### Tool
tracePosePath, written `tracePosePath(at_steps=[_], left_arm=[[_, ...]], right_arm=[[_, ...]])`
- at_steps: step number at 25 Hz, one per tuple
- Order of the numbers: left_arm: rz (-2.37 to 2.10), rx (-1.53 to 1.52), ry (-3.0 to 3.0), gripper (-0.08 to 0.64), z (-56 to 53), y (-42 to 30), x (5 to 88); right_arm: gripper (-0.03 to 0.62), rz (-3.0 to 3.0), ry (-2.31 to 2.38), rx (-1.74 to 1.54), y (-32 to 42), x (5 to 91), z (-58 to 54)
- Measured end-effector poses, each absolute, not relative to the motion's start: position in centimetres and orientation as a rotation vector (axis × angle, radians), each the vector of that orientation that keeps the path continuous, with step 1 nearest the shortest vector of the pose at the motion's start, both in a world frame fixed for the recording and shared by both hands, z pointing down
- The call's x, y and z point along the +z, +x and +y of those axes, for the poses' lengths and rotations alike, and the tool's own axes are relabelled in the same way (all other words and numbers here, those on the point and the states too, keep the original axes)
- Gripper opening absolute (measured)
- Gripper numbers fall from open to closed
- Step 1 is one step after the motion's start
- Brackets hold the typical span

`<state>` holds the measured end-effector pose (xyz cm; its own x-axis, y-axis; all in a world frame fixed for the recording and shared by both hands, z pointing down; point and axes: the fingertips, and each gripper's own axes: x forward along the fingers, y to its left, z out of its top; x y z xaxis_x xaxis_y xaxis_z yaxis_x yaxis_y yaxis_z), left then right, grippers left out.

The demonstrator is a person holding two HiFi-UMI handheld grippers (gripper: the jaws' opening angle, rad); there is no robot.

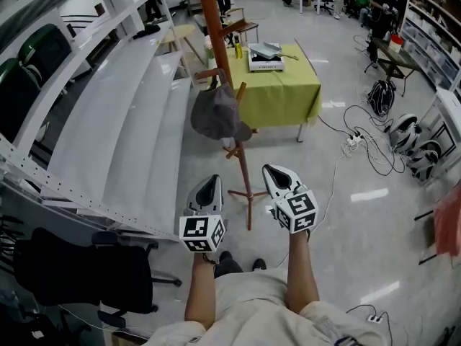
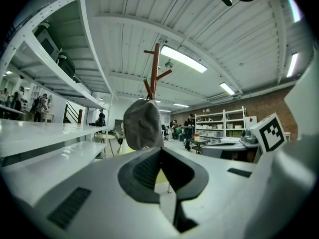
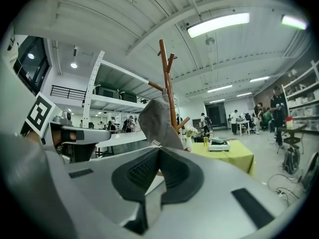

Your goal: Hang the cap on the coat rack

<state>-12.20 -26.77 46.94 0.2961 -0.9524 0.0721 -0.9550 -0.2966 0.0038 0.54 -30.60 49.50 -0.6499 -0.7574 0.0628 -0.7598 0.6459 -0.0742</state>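
No legible text, label, brand or number is found in any view. Black-and-white square markers, without characters, are borne on the left cube (image 1: pixel 202 233) and right cube (image 1: pixel 297 211).

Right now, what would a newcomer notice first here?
A grey cap hangs on the wooden coat rack, mid-frame in the head view. Just below it, the left gripper and right gripper point toward it, both shut and empty. Behind stands a green-clothed table.
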Motion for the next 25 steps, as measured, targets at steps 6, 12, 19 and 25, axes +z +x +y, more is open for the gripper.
tracePosePath(at_steps=[6, 12, 19, 25], left_arm=[[-1.827, 0.102, 2.499, 0.008, -26.8, -12.0, 47.2], [-1.826, 0.09, 2.5, 0.008, -27.0, -12.1, 47.2], [-1.842, 0.078, 2.486, 0.008, -27.1, -12.8, 47.2], [-1.849, 0.073, 2.476, 0.008, -27.2, -13.2, 47.2]], right_arm=[[0.005, -2.823, 1.291, 0.155, 0.5, 50.1, -30.4], [0.005, -2.811, 1.295, 0.154, 0.7, 50.2, -30.5], [0.005, -2.816, 1.305, 0.209, 1.1, 50.6, -30.7], [0.005, -2.809, 1.288, 0.203, 0.6, 50.8, -30.9]])
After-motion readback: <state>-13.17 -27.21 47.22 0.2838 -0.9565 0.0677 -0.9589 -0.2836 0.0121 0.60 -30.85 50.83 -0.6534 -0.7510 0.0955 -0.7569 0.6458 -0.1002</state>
